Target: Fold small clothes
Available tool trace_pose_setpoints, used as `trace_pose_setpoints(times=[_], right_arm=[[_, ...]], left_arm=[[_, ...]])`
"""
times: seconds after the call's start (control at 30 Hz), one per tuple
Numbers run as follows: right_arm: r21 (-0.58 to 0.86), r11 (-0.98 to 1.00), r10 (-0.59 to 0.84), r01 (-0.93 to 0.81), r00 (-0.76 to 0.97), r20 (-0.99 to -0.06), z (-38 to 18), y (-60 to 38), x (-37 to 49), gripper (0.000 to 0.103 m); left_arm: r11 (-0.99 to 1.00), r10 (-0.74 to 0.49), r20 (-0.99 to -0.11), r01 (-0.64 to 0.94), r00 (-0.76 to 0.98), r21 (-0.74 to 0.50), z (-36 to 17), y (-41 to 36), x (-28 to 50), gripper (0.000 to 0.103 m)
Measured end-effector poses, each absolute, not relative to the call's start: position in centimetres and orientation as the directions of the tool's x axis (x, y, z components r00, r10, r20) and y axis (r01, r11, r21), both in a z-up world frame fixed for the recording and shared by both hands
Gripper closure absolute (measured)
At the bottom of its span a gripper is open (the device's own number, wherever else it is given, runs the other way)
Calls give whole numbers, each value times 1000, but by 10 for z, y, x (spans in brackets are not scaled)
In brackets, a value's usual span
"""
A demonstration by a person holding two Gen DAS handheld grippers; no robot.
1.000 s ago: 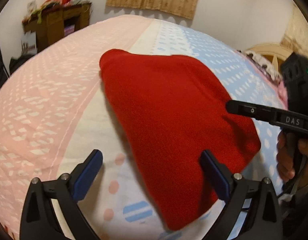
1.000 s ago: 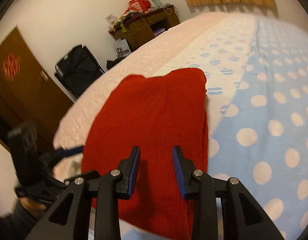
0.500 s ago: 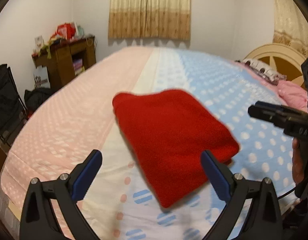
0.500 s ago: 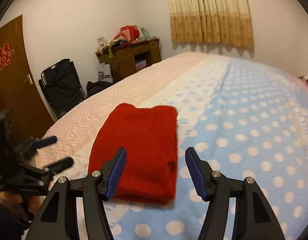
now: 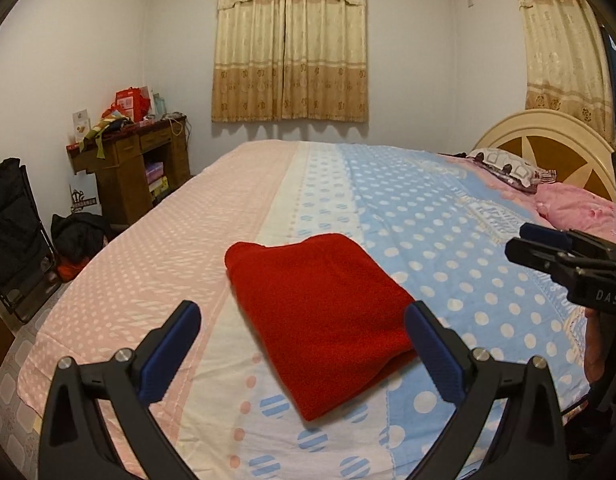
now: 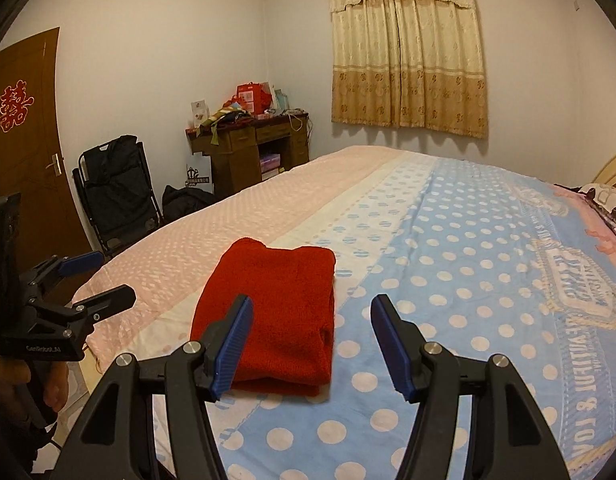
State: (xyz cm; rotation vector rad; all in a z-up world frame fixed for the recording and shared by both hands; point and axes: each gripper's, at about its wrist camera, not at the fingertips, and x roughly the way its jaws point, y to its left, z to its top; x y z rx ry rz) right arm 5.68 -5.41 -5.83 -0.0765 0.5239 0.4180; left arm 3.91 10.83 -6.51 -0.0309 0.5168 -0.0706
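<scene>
Both wrist views face the bed [image 5: 428,216] from its near edge.

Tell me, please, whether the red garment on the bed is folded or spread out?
Folded: the red garment lies as a compact rectangle on the bed, with stacked layers showing at its near edge.

"DAS" on right tongs [image 5: 520,242]; "GenRobot.AI" on left tongs [image 6: 104,280].
</scene>
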Motion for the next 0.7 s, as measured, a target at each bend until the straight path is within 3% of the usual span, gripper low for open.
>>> trace_pose_setpoints(times=[0.7], right_arm=[[39, 921, 356, -386, 800, -482, -52, -60, 50, 40]], left_arm=[[998, -62, -495, 51, 867, -36, -67, 106, 34, 0]])
